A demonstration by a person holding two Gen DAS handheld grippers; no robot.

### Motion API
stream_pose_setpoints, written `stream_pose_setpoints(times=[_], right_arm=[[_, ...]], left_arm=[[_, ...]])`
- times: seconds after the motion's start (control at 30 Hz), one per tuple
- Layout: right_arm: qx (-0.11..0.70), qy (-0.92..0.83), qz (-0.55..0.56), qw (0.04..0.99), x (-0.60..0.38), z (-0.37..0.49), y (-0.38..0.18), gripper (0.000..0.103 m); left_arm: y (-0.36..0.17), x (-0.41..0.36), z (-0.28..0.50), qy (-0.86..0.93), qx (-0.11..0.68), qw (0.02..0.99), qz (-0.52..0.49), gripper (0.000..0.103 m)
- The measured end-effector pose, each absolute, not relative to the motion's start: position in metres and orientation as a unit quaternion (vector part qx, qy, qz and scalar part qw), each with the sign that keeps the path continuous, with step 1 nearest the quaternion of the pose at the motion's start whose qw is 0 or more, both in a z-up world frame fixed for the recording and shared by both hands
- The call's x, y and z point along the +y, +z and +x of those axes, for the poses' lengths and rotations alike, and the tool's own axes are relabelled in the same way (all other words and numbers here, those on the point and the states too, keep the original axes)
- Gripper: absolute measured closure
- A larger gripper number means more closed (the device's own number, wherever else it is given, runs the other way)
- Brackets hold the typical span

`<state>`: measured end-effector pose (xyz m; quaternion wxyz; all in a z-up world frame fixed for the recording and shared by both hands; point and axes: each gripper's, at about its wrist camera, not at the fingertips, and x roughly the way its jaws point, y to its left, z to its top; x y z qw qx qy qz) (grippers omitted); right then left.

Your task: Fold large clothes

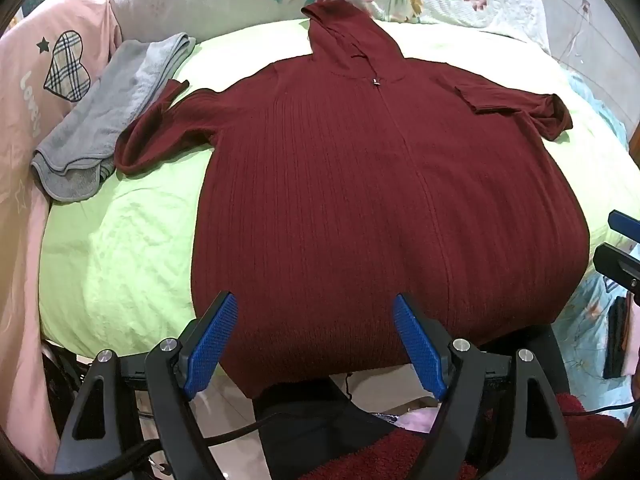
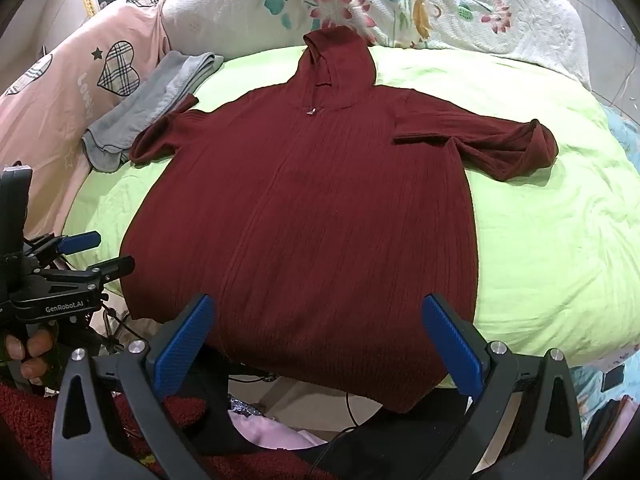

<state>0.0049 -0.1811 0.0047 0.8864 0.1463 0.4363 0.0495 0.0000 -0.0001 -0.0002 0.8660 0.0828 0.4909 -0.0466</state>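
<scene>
A dark red ribbed hooded sweater (image 1: 360,184) (image 2: 320,200) lies spread front-up on a lime green sheet (image 1: 120,240), hood at the far end. Its hem hangs over the near edge of the bed. The sleeve on the right (image 1: 520,108) (image 2: 500,148) is doubled back, its cuff resting on the chest. The sleeve on the left (image 1: 152,136) is bent too. My left gripper (image 1: 315,298) hovers open over the hem's left part, nothing between its blue pads. My right gripper (image 2: 318,300) stands wide open over the hem's right part. Each shows in the other's view: right gripper (image 1: 616,240), left gripper (image 2: 116,249).
A folded grey towel (image 1: 108,120) (image 2: 152,108) lies beside the left sleeve. A pink quilt with plaid hearts (image 1: 60,68) lines the left side, a floral blanket (image 2: 440,8) the far end. A hand (image 2: 28,352) holds the left gripper. Cables and red fuzzy cloth (image 1: 580,432) lie below.
</scene>
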Motion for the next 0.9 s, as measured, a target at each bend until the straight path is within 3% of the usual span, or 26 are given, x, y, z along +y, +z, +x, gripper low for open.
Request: stream_pose_setpoints(times=[0.9], right_arm=[[0.433, 0.052, 0.142, 0.889, -0.1837, 0.0042, -0.0013, 0.0]], left_arm=[[-0.0004, -0.001, 0.0022, -0.048, 0.491, 0.866, 0.084, 0.022]])
